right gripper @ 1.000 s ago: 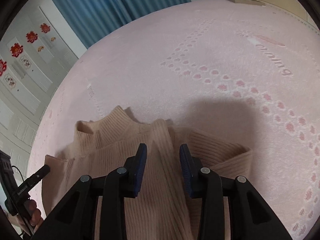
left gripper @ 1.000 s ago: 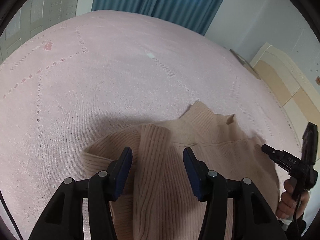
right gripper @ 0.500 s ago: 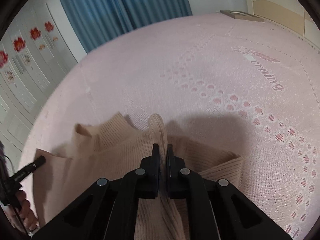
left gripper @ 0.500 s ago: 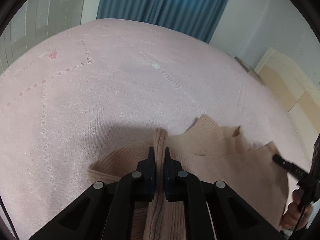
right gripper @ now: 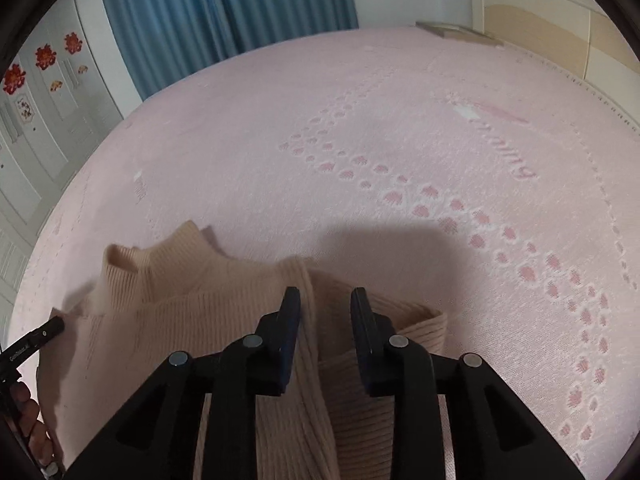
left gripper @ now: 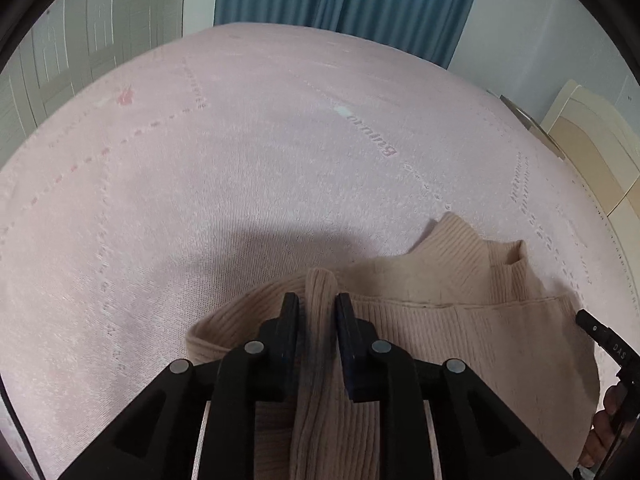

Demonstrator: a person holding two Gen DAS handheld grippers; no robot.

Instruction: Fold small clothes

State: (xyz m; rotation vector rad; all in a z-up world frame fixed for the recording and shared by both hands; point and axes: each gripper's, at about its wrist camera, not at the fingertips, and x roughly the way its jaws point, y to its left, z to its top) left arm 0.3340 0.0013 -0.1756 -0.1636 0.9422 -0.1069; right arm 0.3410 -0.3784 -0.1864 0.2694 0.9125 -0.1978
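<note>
Since half a second ago both pairs of fingers have parted off the sweater (left gripper: 440,320), leaving its pinched ridges slack between them. The left gripper (left gripper: 317,312) stands slightly open around a standing fold, the right gripper (right gripper: 325,308) wider, likely releasing after placing the sleeves. The sweater lies near on the pink bed (left gripper: 240,160), collar far.
</note>
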